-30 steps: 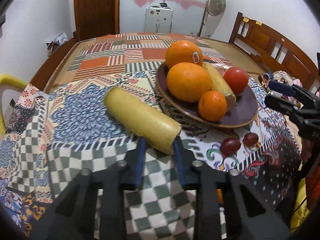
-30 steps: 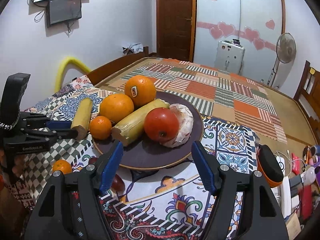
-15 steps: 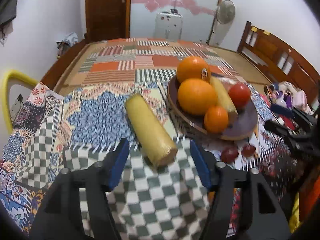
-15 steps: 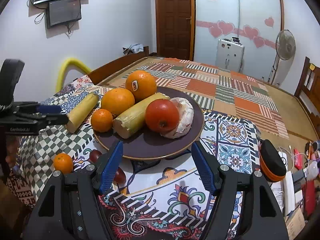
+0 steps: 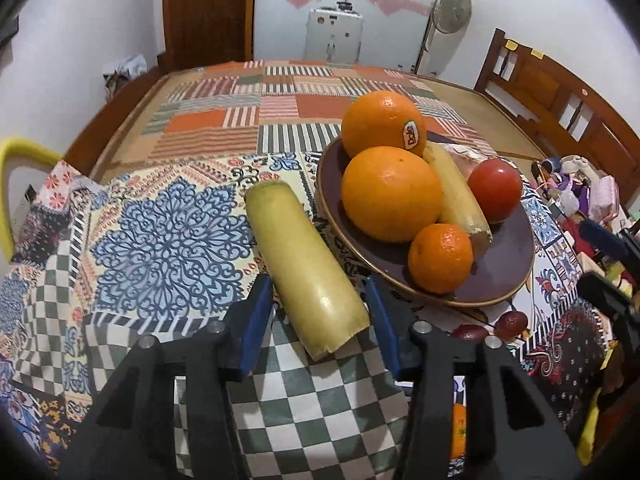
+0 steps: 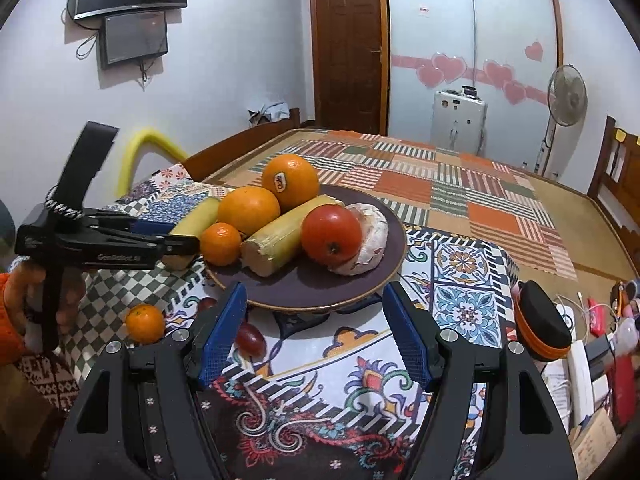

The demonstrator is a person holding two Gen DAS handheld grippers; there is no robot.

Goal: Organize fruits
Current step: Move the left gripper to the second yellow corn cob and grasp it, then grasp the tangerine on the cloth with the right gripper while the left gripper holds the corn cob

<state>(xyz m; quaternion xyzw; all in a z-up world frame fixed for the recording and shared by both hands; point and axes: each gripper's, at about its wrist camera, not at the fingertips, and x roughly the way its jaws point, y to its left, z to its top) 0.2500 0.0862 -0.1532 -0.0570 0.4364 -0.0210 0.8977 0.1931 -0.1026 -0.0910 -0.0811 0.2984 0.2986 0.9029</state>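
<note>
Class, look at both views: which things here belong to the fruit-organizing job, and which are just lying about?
Belongs to the job:
- yellow stalk piece, between the open left gripper fingers
- brown plate with oranges, tomato, second stalk
- small mandarin and grapes on the cloth
- right gripper, open

Just lying about:
- black-and-orange case
- fan
- wall screens

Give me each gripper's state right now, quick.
Left gripper: open, fingers either side of the yellow cane piece, not clamped on it.
Right gripper: open, holding nothing, in front of the plate.
</note>
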